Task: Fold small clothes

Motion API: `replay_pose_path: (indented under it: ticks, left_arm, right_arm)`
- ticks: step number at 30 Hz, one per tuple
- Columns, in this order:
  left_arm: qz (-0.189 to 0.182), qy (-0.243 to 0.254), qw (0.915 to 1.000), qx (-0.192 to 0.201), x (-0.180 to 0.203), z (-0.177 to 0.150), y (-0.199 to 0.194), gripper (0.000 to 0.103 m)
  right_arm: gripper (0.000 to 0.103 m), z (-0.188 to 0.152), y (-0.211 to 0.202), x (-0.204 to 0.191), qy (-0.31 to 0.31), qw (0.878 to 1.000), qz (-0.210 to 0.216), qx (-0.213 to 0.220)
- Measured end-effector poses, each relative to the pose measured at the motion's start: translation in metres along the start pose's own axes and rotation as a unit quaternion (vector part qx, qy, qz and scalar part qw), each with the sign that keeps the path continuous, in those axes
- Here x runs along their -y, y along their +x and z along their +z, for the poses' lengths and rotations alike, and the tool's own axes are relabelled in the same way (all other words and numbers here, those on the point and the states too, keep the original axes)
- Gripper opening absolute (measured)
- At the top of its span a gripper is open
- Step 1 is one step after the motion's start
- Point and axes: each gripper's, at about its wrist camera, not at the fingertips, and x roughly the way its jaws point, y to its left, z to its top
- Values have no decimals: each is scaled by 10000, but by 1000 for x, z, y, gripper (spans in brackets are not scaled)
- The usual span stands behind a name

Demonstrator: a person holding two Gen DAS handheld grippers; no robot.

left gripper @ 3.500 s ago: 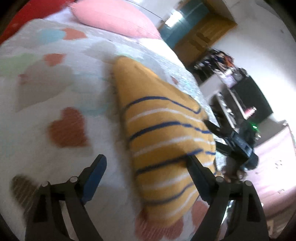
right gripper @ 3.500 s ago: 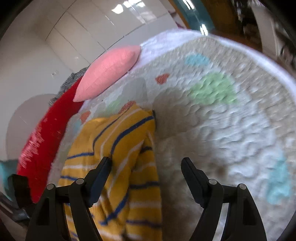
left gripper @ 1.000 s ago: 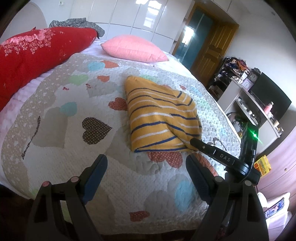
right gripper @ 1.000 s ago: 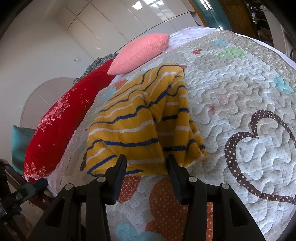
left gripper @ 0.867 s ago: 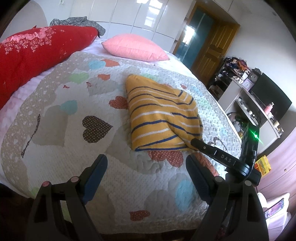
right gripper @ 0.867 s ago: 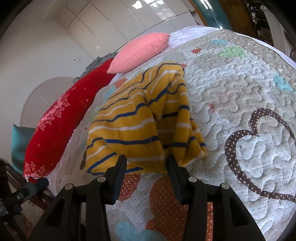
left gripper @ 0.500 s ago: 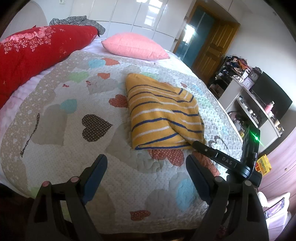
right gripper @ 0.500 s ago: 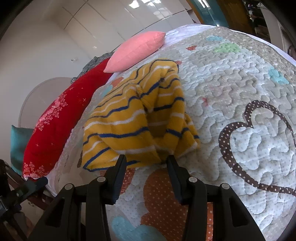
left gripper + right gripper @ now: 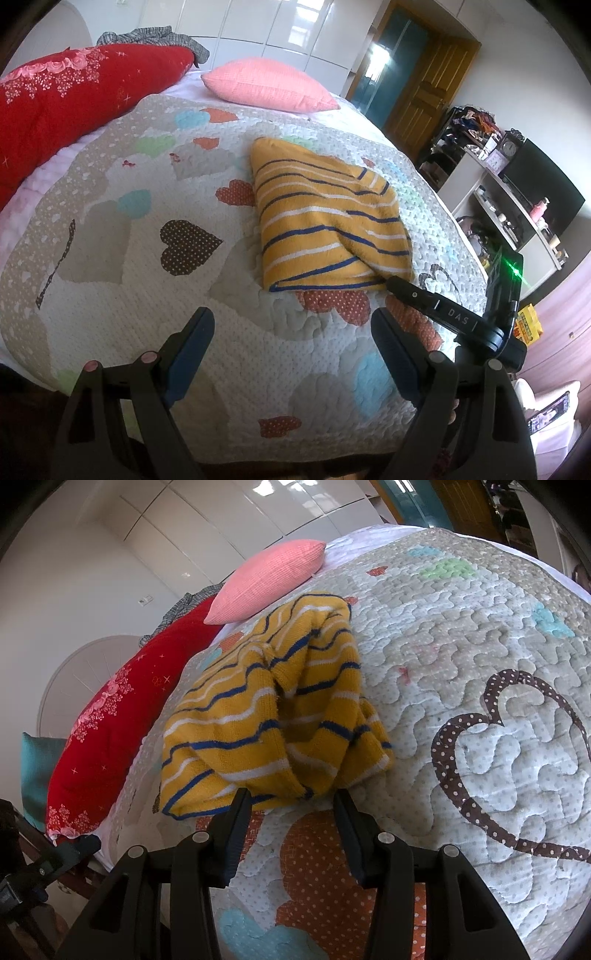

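The left gripper hangs wide open over the heart-print quilt, gripping nothing, while the right gripper stands half-closed at the near edge of the folded yellow striped sweater mid-bed; whether its tips pinch the knit is hard to tell. A red bolster, pink pillow, wooden door and cluttered shelves ring the bed. "DAS" reads on the right gripper's finger.

Yellow sweater with blue and white stripes — folded, rumpled, on the quilt
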Motion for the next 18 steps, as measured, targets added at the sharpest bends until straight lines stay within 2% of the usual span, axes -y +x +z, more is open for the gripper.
replay_pose_path:
  ticks: [18]
  left_arm:
    - [-3,28,10000,-65,3,-4,6,86]
  right_arm:
    - [51,-1,1,0,10,10000,-10,-6]
